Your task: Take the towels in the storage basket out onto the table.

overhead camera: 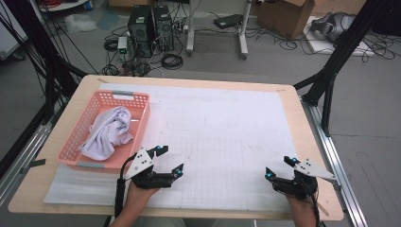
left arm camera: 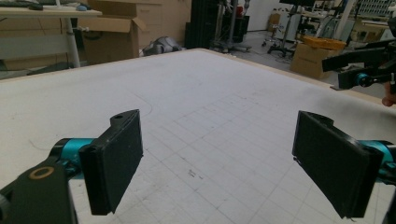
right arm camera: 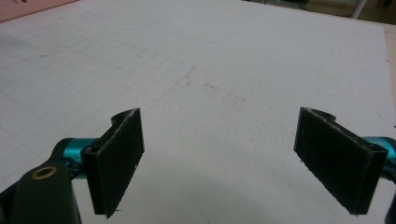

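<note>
Cloth (overhead camera: pixel 108 131), white and crumpled, lies inside the pink basket (overhead camera: pixel 142 120) at the left of the surface (overhead camera: pixel 293 106), bunched toward the basket's near half. The basket sits on a white gridded sheet (overhead camera: pixel 227 142) that covers most of the surface.

The left tongs (overhead camera: pixel 170 161) are near the front edge, just beside the basket's near right corner and apart from it, pointing right and away from the person. Their jaws stand wide apart with nothing between them. In the left gripper view the left tongs (left arm camera: pixel 217 163) frame bare gridded sheet (left arm camera: pixel 210 116), and the other tongs (left arm camera: pixel 362 70) show farther off at the upper right.

The right tongs (overhead camera: pixel 279 166) are near the front right corner of the surface, well apart from the basket and the cloth, aimed left and away. Their jaws are also spread wide and grip nothing. In the right gripper view the right tongs (right arm camera: pixel 217 158) look over the sheet (right arm camera: pixel 233 70), with a strip of the pink basket (right arm camera: pixel 28 9) at the top left corner.

Both tongs are low over the sheet; whether they touch it cannot be told. A hand (overhead camera: pixel 135 196) holds the left one from the bottom edge.
</note>
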The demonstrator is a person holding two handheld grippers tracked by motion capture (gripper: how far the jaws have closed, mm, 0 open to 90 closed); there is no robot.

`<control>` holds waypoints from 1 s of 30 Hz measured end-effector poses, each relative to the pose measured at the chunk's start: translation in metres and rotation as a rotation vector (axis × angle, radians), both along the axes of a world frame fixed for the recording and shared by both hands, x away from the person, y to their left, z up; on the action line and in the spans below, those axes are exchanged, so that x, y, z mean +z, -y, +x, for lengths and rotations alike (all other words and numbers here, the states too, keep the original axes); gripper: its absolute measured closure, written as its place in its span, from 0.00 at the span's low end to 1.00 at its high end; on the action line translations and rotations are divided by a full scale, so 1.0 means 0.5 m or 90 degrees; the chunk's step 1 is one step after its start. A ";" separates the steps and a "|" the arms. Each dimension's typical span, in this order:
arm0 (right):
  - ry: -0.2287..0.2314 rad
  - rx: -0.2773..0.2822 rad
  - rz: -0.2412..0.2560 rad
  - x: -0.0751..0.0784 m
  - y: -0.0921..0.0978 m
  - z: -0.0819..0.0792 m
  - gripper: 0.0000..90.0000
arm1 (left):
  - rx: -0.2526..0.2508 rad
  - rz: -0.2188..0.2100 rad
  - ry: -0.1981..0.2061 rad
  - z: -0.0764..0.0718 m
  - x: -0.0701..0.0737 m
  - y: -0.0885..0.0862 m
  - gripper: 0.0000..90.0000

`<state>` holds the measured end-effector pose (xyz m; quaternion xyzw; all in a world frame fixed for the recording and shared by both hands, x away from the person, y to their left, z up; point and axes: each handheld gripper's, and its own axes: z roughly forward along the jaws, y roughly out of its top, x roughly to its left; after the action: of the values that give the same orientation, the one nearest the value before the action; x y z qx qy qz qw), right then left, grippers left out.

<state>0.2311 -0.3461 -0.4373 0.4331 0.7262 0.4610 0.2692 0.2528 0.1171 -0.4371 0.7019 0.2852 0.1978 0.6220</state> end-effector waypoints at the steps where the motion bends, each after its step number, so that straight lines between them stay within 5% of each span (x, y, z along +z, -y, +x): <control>1: 0.000 0.001 0.001 0.000 0.000 0.000 0.16 | 0.000 0.000 -0.001 0.000 0.000 0.000 0.18; 15: -0.005 -0.015 0.061 -0.001 0.007 0.005 0.17 | 0.006 -0.016 -0.017 0.004 0.001 0.005 0.18; 19: -0.022 -0.012 0.058 -0.006 0.010 0.007 0.17 | 0.007 -0.010 -0.023 0.003 0.002 -0.001 0.18; 30: 0.000 -0.003 0.032 0.002 0.009 0.002 0.17 | -0.013 -0.001 -0.018 -0.007 0.013 0.001 0.18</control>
<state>0.2321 -0.3506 -0.4362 0.4415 0.7134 0.4785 0.2593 0.2493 0.1165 -0.4306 0.7069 0.2868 0.1813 0.6206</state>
